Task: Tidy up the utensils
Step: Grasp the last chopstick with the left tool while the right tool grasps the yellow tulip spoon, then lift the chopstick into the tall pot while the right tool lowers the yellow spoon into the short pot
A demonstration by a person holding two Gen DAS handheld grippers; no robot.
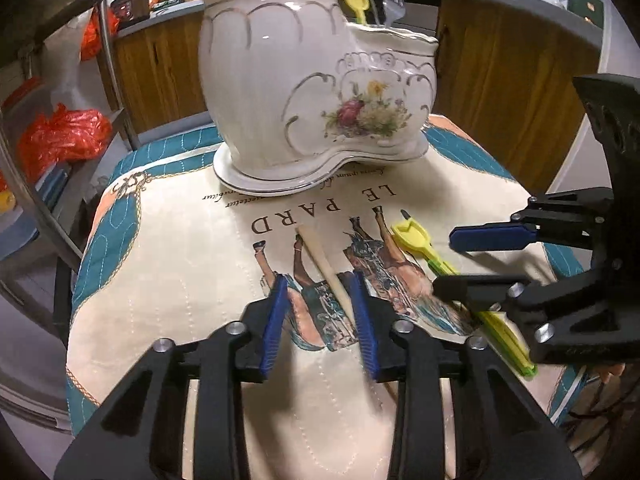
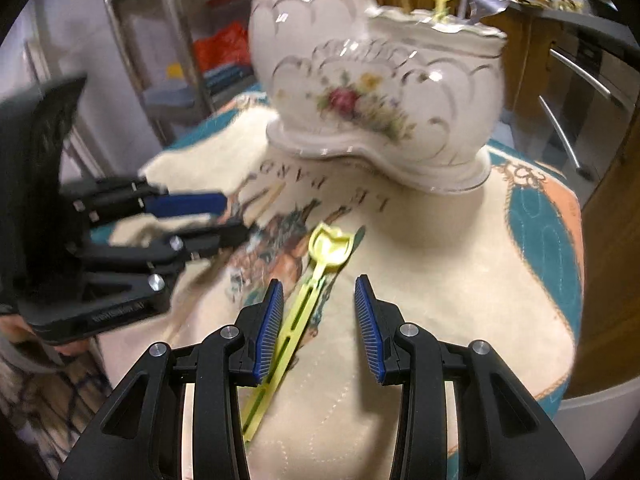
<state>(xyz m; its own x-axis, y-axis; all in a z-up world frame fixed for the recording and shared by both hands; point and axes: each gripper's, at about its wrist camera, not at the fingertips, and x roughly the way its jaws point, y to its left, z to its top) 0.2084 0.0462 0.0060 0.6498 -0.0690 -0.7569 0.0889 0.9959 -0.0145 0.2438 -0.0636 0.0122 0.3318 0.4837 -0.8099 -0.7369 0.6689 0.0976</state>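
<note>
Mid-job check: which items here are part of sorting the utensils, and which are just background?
Job items:
- ceramic holder
- wooden stick between the open left claw
- yellow-green utensil between the open right claw
- printed cloth

Background:
- orange bags
- metal rack
- wooden cabinets

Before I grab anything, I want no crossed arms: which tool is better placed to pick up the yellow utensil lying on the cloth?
Right. The right tool is open with the yellow utensil lying between its pads, close to one. The left tool is open around the cream stick and would have to cross over.
</note>
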